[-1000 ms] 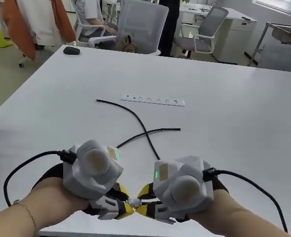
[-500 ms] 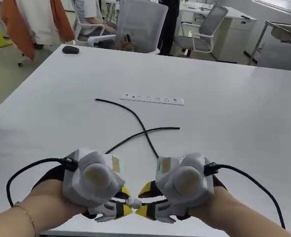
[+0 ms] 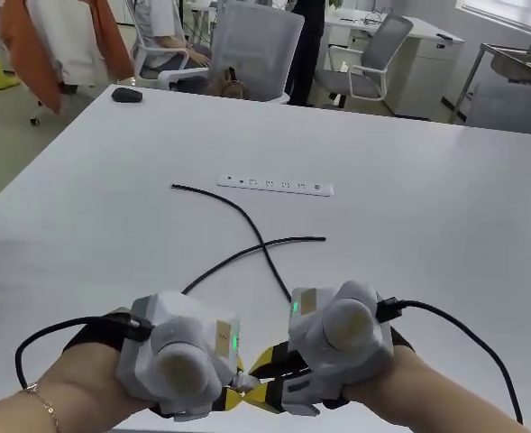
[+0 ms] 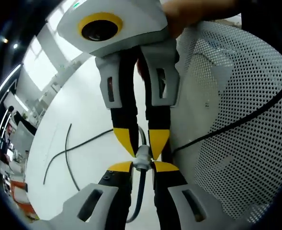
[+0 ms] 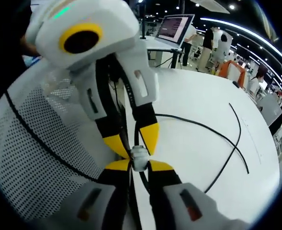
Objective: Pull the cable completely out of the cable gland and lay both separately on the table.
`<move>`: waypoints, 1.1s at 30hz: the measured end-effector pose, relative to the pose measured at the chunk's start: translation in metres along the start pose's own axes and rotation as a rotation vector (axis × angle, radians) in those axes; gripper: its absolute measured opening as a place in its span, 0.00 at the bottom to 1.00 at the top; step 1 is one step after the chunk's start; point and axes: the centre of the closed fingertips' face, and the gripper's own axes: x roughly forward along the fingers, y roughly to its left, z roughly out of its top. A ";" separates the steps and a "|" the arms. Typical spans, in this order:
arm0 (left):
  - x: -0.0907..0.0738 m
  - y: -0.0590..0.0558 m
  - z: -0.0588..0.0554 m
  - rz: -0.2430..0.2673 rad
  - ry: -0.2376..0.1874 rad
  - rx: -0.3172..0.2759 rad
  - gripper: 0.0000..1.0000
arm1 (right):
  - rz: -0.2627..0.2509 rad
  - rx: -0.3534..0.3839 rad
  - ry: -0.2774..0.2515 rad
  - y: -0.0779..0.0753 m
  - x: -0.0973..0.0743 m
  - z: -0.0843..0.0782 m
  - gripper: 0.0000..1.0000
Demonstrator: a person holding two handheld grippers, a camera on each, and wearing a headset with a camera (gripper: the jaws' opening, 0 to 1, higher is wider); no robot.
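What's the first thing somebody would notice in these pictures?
The left gripper and right gripper meet tip to tip at the table's near edge, their yellow jaws pinching a small white cable gland. Beyond them, black cable crosses over the white tabletop.

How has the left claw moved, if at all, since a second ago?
Yes. Measured against the power strip, the left claw has pulled back toward the person, closing on the right claw.
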 end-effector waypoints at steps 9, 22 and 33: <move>-0.005 0.005 -0.005 -0.006 -0.032 -0.166 0.17 | -0.073 -0.141 0.031 -0.003 0.001 0.007 0.12; -0.007 0.006 -0.006 -0.002 -0.040 -0.252 0.17 | -0.113 -0.181 0.054 -0.010 0.003 0.006 0.13; -0.012 0.016 -0.002 0.049 -0.066 -0.251 0.17 | -0.155 -0.155 0.054 -0.023 -0.001 0.002 0.13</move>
